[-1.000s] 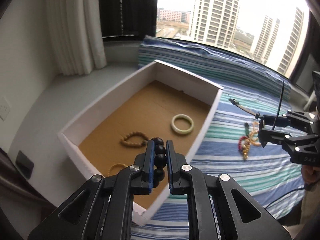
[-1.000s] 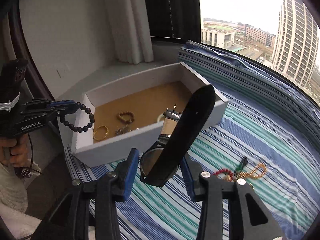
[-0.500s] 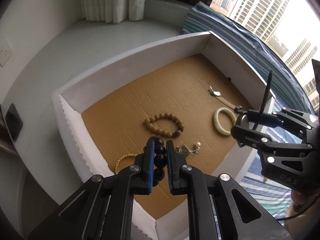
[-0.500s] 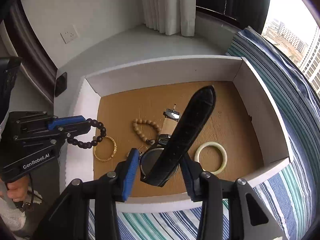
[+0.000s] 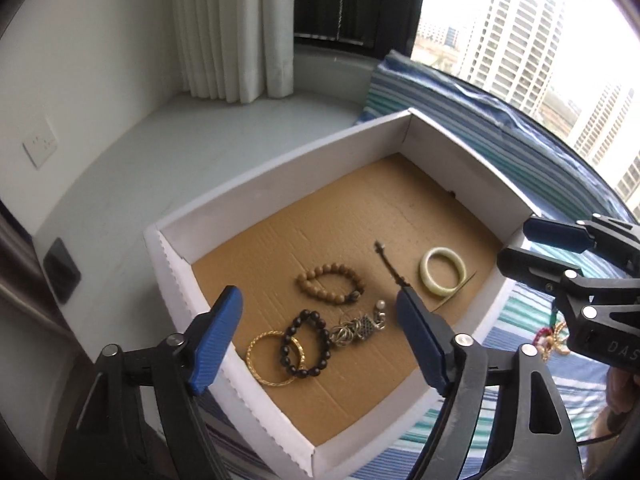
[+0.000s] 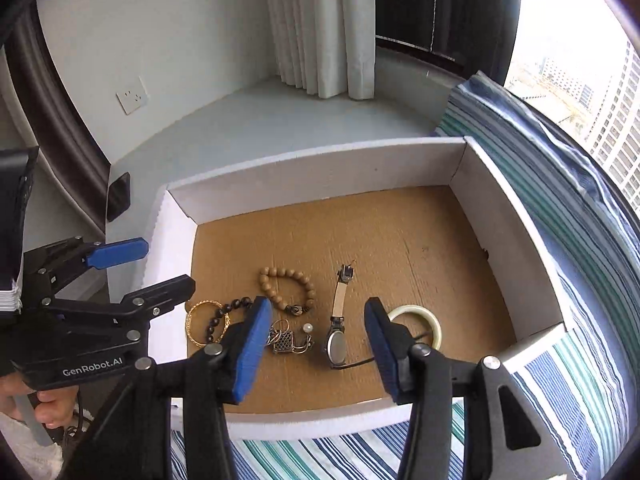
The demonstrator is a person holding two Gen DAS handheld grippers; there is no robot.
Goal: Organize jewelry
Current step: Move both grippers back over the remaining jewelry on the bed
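A white box (image 5: 280, 164) (image 6: 320, 168) with a brown cardboard floor holds the jewelry. In it lie a black bead bracelet (image 5: 306, 342) (image 6: 218, 316) overlapping a gold bangle (image 5: 272, 360) (image 6: 200, 322), a brown bead bracelet (image 5: 330, 282) (image 6: 288, 286), a metal trinket (image 5: 358, 326) (image 6: 286, 340), a pale green bangle (image 5: 442, 270) (image 6: 418, 320) and a watch (image 6: 336, 340) with a tan and black strap. My left gripper (image 5: 318, 344) is open and empty above the box's near corner. My right gripper (image 6: 316, 350) is open and empty above the watch.
The box rests on a blue and green striped cloth (image 6: 592, 360) on a window seat. More beaded jewelry (image 5: 554, 338) lies on the cloth right of the box. A grey ledge (image 6: 280, 120), white curtain (image 6: 320, 24) and wall socket (image 6: 132, 95) lie behind.
Both grippers have opened. The black bead bracelet dropped from the left one onto the gold bangle. The watch dropped from the right one onto the box floor.
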